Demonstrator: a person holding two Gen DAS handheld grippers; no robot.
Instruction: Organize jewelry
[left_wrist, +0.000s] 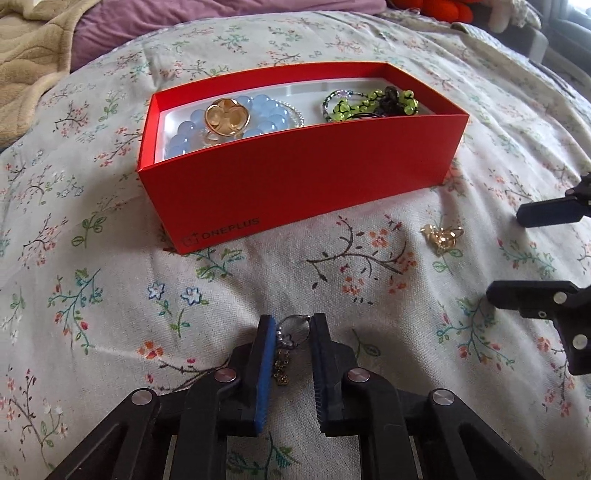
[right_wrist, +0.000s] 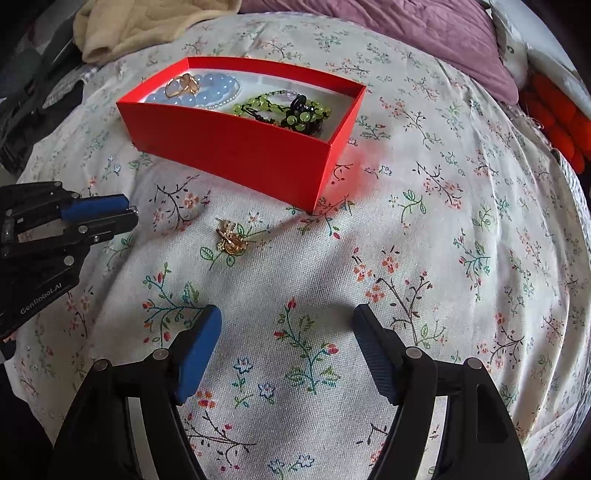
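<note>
Jewelry already fills the red box (left_wrist: 295, 177) on my floral bedspread (left_wrist: 110, 295): blue beads (left_wrist: 258, 114), green beads (left_wrist: 369, 103). My left gripper (left_wrist: 293, 332) clenches a small dangling earring (left_wrist: 286, 343), while my right gripper (right_wrist: 288, 332) hangs released near the gold earring (right_wrist: 231, 240).

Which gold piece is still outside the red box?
The small gold piece lying loose on the floral sheet, in front of the red box. The other gold ring sits inside, atop blue beads.

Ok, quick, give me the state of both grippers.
Left gripper: nearly closed around a small dangly earring; firm pinch cannot be told.
Right gripper: open, holding nothing, above the bedsheet.
</note>
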